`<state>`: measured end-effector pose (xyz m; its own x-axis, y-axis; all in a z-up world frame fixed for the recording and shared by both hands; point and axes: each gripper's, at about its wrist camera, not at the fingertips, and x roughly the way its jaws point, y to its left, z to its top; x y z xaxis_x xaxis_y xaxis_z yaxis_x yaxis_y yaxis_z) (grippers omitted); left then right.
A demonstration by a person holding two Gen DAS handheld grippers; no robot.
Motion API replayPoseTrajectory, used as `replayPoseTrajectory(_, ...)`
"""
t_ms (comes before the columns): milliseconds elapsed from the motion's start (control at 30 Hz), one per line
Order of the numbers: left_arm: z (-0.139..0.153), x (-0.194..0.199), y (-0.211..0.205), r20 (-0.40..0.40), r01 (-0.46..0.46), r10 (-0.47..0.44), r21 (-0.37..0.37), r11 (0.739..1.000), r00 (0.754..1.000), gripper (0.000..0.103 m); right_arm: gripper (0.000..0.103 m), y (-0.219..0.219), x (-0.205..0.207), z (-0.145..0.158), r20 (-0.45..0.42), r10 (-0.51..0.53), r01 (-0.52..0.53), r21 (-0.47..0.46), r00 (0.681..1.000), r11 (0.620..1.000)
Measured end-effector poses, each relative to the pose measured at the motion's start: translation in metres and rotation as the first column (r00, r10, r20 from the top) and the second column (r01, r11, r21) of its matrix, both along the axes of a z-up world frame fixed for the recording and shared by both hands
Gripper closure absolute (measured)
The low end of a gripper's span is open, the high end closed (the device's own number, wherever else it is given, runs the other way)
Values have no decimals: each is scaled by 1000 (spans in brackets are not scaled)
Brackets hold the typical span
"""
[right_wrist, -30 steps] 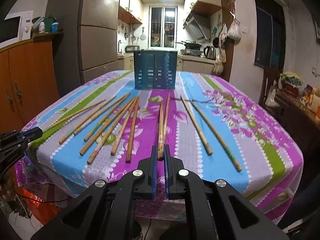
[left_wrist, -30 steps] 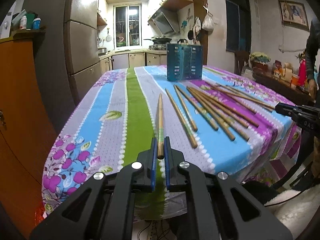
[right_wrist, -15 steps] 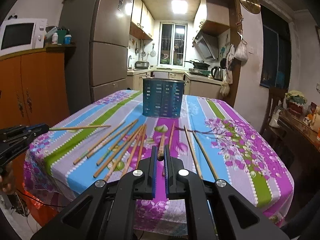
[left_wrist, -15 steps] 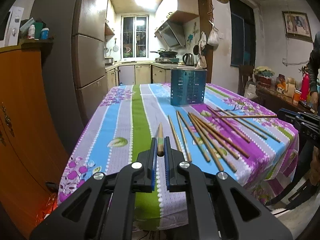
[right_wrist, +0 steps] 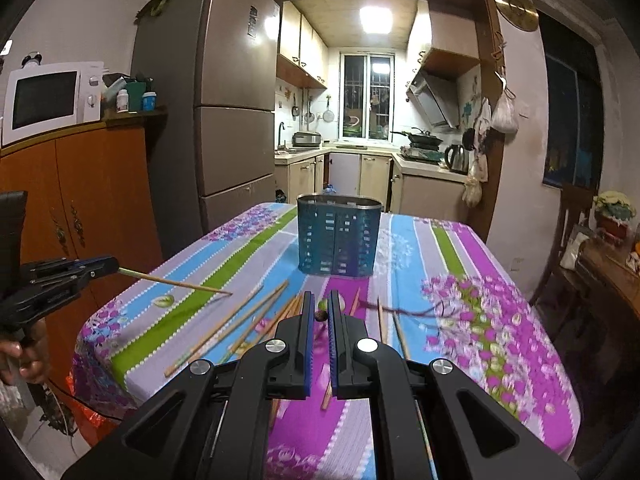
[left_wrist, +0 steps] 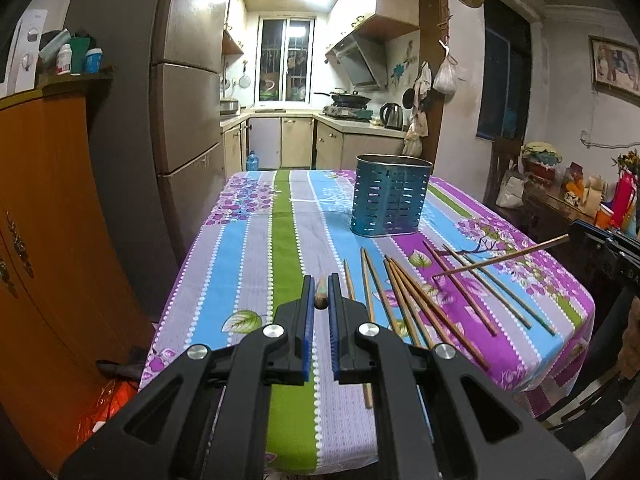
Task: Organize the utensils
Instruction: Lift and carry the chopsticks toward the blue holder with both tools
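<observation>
A domestic dining area opening onto a kitchen is shown. A table [left_wrist: 256, 240] is covered with a floral striped cloth. A tall refrigerator [right_wrist: 232, 120], a microwave [right_wrist: 48, 100], a range hood [right_wrist: 434, 100], a kettle [right_wrist: 456, 159] and base cabinets [left_wrist: 296, 142] beneath a barred window [right_wrist: 368, 96] are visible.

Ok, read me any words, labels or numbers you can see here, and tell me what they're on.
No text is legible.
Sticker on the tall brown fridge: too small.
Label on the small white bottle: blurred.
Control panel of the white microwave: too small.
</observation>
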<state>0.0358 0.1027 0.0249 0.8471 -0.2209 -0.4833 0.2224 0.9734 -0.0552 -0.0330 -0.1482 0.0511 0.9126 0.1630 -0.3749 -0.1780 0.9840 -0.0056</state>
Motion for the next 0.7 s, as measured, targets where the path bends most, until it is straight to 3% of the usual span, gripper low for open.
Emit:
replayPoseTrajectory(400,38,44,-5,-54,-13,13,-10,1000,998,98,96,-8,34,44,45,33,-32,-36,998,999)
replayPoseTrajectory(700,57,63,-11,-50,-16,16,-5,1000,999,98,96,-17,67,61,13,72,-72,-7,997,997)
